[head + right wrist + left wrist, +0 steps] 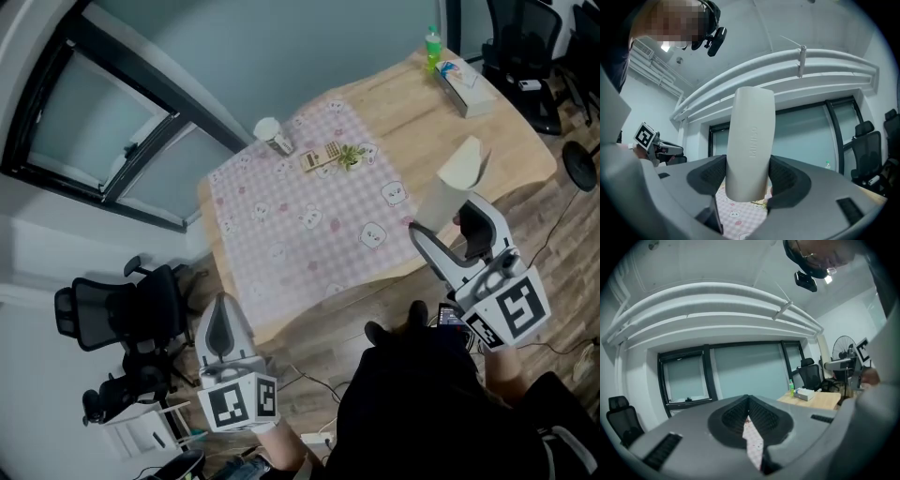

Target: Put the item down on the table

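1 overhead, 2 jaw-level, shared table (511,141)

On the tabletop (497,141), toward its 8 o'clock end: a cloth (300,220). At the cloth's 12 o'clock edge, a cup (273,137) on its side. At 3 o'clock of the cup, on the cloth, a card (321,157) with a sprig (350,155) just beside it at 3 o'clock. At the tabletop's 1 o'clock corner, a bottle (432,47), with a box (465,86) near it at 5 o'clock. At the cloth's 4 o'clock side, a container (450,192) upright between the right gripper's (448,230) jaws. At the cloth's 7 o'clock, off the tabletop: left gripper (225,323), with a chair (112,314) at its 9 o'clock.
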The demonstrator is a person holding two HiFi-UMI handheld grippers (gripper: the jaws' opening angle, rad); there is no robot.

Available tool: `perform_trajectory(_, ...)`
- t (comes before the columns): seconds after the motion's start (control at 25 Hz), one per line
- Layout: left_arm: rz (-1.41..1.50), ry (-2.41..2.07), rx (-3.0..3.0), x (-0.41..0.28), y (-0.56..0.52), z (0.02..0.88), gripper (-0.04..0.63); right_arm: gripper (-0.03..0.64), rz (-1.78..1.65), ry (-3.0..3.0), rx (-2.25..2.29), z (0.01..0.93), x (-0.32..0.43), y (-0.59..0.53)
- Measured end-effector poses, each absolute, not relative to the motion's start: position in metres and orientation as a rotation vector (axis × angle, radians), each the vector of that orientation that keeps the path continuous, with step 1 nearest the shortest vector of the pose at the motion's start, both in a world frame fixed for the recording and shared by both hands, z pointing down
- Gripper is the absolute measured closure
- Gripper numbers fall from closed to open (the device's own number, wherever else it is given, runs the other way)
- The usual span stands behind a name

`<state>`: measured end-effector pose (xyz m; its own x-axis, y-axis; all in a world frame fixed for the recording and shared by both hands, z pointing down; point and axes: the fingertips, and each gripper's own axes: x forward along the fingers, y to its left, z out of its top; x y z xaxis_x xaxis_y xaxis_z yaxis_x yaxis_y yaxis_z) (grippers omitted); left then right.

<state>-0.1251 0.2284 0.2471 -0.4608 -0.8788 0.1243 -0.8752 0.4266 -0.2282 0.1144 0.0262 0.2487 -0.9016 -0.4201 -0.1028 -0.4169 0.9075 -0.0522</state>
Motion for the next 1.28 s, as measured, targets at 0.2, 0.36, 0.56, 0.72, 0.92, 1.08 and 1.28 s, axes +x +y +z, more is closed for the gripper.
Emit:
perform_trajectory(0.2,-0.45,2.642,-1.616,-0.112,0.214,0.251,0.597,0.322,-0.083,2.944,-0.674,0.258,0.134,0.003)
perform_trajectory(0.36,-0.484,2.624,-1.647,-0.107,0.203,0.257,0.597,0.322,-0.094,2.95,-0.69,0.265,0.137,-0.005)
perform_trajectory(0.56,-0.493,2.611,-1.685,-0.115,0.188,0.262,0.597,0.322,-0.106,2.96,-0.709,0.27,0.131,-0.01)
perform_trajectory(0.72,-0.484,2.594,-1.743,-0.134,0.175,0.278,0.597,0.322,-0.1,2.978,-0.751,0.279,0.114,-0.017)
perform_trajectory(0.92,-0.416,2.56,-1.784,-0.175,0.148,0.284,0.597,0.322,-0.069,2.991,-0.805,0.277,0.084,-0.023)
perform_trajectory(1.08,-0.311,2.538,-1.797,-0.212,0.128,0.276,0.597,0.322,0.003,3.008,-0.809,0.262,0.044,-0.034)
perform_trajectory(1.28,-0.227,2.535,-1.872,-0.257,0.111,0.29,0.597,0.322,-0.025,3.056,-0.775,0.264,-0.015,-0.045)
